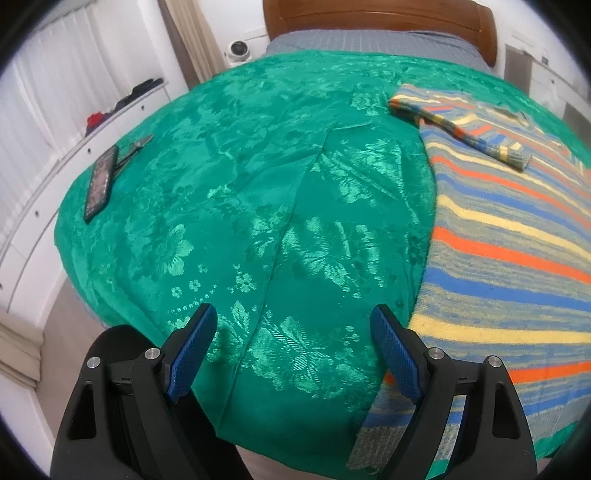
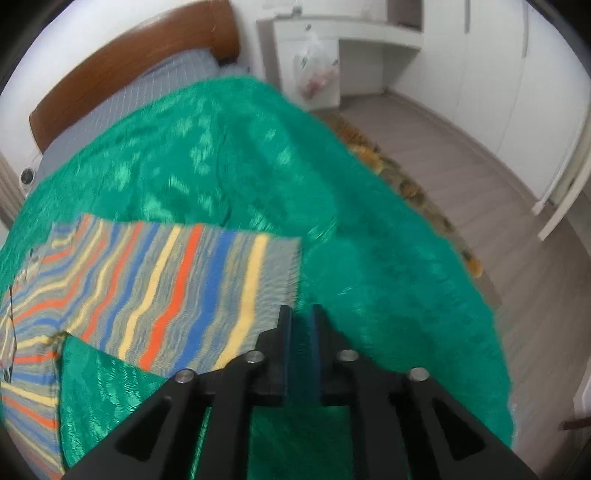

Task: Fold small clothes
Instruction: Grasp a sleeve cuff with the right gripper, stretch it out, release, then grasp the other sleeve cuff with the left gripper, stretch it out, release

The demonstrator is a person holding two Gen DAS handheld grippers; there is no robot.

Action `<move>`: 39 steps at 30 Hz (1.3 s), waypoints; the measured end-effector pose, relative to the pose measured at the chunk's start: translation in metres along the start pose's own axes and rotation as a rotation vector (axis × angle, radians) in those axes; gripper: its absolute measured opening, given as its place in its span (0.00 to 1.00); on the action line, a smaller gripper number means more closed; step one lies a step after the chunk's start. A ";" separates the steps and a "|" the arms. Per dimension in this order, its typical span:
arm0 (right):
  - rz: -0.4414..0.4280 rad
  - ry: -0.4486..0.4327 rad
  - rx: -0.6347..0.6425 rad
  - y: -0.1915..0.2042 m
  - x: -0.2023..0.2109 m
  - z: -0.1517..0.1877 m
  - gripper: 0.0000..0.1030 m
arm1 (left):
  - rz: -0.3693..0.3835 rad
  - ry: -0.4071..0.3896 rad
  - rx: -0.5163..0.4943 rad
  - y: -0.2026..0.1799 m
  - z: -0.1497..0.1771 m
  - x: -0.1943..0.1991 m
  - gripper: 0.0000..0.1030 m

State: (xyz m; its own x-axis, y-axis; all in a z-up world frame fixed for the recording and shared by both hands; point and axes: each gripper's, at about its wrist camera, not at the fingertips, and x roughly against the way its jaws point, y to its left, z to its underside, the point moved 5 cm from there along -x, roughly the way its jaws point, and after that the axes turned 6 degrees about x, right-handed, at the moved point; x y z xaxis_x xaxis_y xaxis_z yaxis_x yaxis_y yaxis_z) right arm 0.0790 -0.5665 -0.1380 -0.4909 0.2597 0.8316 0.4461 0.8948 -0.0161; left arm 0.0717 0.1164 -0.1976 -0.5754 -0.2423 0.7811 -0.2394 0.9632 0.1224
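**Striped sweater half folded on the green bedspread**

Striped sweater (image 1: 509, 236) spread flat on green bedspread (image 1: 240, 206), one sleeve (image 1: 461, 127) already laid across the body, toward the headboard (image 1: 376, 14) end. Seen from the right wrist, the hem edge (image 2: 291, 266) runs straight, with bare bedspread beyond it.

Left gripper (image 1: 293, 350) wide open, nothing between the jaws, hanging over bedspread just beside the sweater's near side edge; one finger overlaps that edge in the picture. Right gripper (image 2: 300, 325) parted only a crack, nothing between the pads, held just beside the sweater's hem corner, over bedspread. Picture blurred there, so contact with cloth not readable.

Judged next: take a side edge or hem and carry it over the body. Best done by pinching one layer only at a corner, lifting just clear of the bedspread, keeping the edge taut and square to the stripes, then laying it down without dragging the crossed sleeve.

Room: broad bare bedspread away from the sweater on the left side; dark flat object (image 1: 101, 184) well apart from the sweater, near the bed's far edge. On the hem side, bed edge near, floor (image 2: 498, 229) beyond; avoid sliding the sweater that way.
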 end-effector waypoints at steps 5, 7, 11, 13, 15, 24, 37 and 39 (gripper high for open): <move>-0.158 -0.042 0.072 0.035 0.023 -0.002 0.22 | 0.023 -0.028 -0.078 -0.017 -0.009 0.015 0.84; -0.203 -0.021 0.112 0.051 0.020 0.007 0.36 | 0.061 -0.051 -0.111 -0.027 -0.023 0.028 0.84; -0.182 0.055 0.099 0.052 -0.008 0.032 0.38 | 0.179 -0.128 -0.179 -0.052 -0.070 0.060 0.90; -0.158 0.026 0.045 0.040 -0.002 0.038 0.37 | 0.260 -0.145 -0.237 -0.075 -0.098 0.070 0.94; -0.096 -0.013 0.041 0.035 0.015 0.042 0.41 | 0.348 -0.115 -0.338 -0.112 -0.116 0.069 0.94; -0.231 -0.111 0.087 0.077 0.088 0.106 0.45 | 0.336 0.064 -0.739 -0.238 -0.110 -0.032 0.76; -0.257 -0.171 0.068 0.109 0.112 0.145 0.47 | 0.495 0.137 -0.385 -0.188 -0.154 -0.032 0.04; -0.258 -0.170 0.074 0.111 0.113 0.148 0.47 | 0.497 0.114 -0.207 -0.148 -0.185 -0.033 0.04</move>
State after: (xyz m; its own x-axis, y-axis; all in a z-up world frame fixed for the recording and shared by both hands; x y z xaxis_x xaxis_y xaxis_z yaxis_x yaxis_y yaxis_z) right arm -0.0383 -0.3843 -0.1279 -0.7015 0.0719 0.7091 0.2382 0.9613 0.1381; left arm 0.2707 0.0038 -0.1281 -0.4884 0.2509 0.8358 0.2054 0.9639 -0.1693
